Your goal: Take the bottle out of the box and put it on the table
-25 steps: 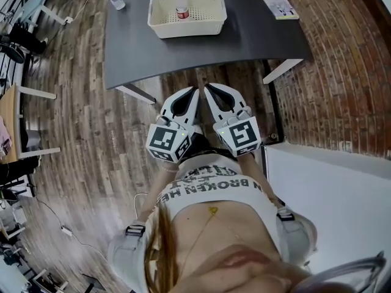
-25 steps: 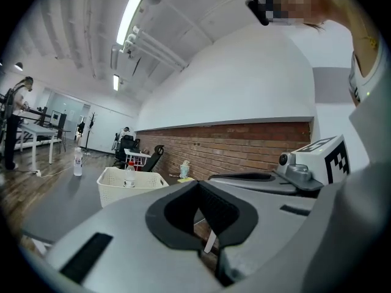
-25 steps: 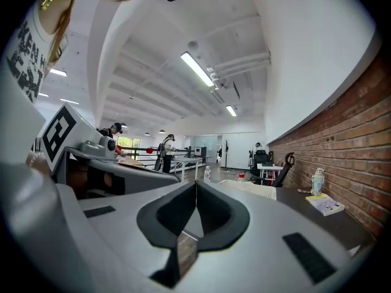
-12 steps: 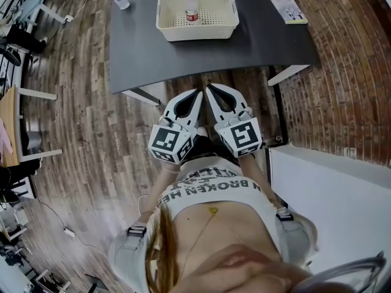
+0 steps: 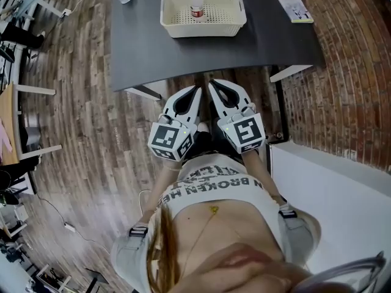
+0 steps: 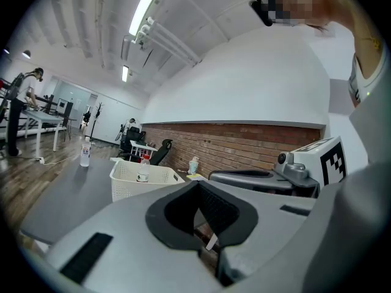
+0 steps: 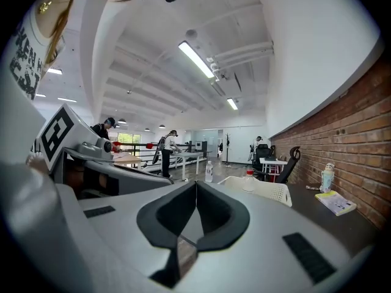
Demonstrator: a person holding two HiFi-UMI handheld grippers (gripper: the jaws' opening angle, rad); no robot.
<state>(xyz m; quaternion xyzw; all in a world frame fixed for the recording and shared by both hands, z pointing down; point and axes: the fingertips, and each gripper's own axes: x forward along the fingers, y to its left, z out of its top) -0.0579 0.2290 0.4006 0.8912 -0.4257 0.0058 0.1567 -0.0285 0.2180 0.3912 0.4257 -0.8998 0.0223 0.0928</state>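
The bottle (image 5: pixel 196 2) stands in the box (image 5: pixel 203 29) on the counter (image 5: pixel 140 47). Over the last second the counter has come a bit closer to me, so I think I am walking up to it. My left tool (image 5: pixel 194 93) and right tool (image 5: pixel 215 87) are both closed tight and hold nothing. They are well short of the box.

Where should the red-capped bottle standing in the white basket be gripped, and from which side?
Probably grip the bottle on its upper body, just under the cap, coming down from above: it stands upright, and the basket walls ring its lower part, blocking a level approach.
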